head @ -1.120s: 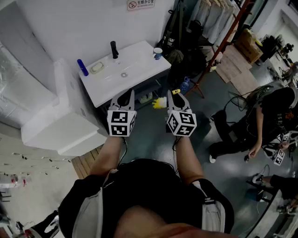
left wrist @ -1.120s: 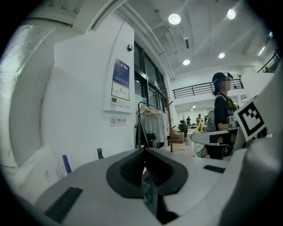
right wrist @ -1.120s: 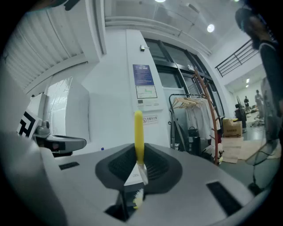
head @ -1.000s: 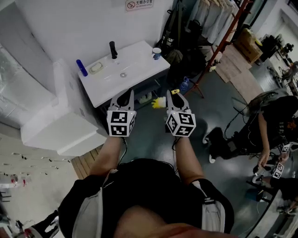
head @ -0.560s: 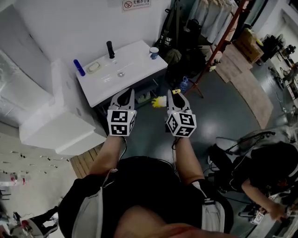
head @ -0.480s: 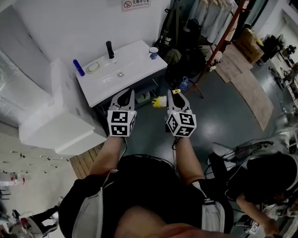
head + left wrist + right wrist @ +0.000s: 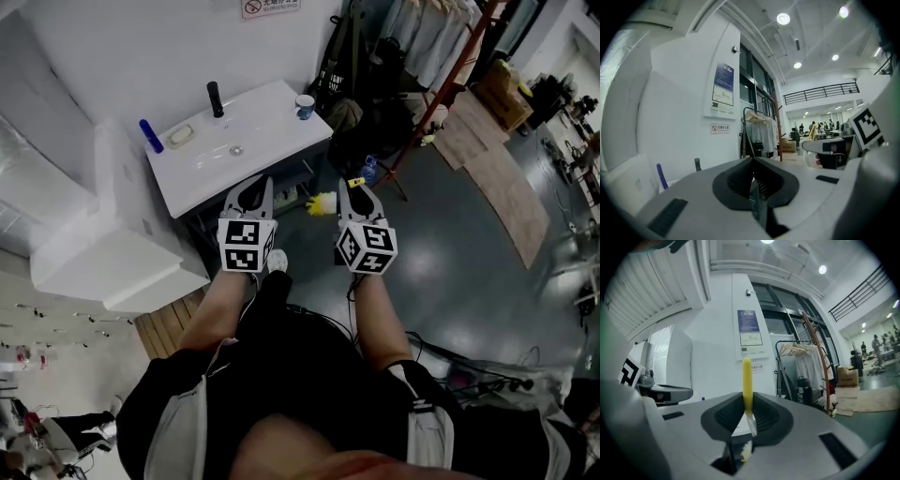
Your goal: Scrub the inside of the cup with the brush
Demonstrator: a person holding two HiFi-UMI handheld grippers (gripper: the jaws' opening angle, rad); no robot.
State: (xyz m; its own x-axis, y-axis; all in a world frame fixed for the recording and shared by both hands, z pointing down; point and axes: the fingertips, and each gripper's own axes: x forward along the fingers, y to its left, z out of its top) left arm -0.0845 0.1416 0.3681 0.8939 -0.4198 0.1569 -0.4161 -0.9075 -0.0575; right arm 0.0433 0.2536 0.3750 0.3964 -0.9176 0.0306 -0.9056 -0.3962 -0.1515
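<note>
Yellow brush [image 7: 747, 380]: clamped in my right gripper [image 7: 748, 405]. Its handle stands up past the fingertips, and pale bristles show low down by the gripper's body. In the head view its yellow-and-white end [image 7: 322, 204] sticks out toward my left gripper, in front of the sink counter's near edge.
Right gripper: fingers closed on the brush, held out before me just short of the sink counter [image 7: 272, 141], off its right half.
Left gripper [image 7: 251, 187]: fingers pressed together with nothing between them. The tips are at the counter's near edge, about its middle, level with my right gripper.
Cup [image 7: 305, 106]: upright on the counter's far right corner, well apart from both grippers. Neither the brush nor a finger touches it.
Drain [image 7: 236, 150]: in the middle of the counter's basin.
Black faucet [image 7: 215, 98]: at the counter's back edge, behind the drain.
Soap dish [image 7: 180, 138]: on the counter's back part, left of the faucet.
Blue bottle [image 7: 145, 136]: upright at the counter's far left corner, just beside the soap dish.
Wall sign [image 7: 272, 6]: on the white wall above the counter's back edge.
Clothes rack [image 7: 801, 359]: to the right of the counter, with pale garments on hangers.
Grey floor [image 7: 450, 234]: under my grippers and out to the right of the counter.
</note>
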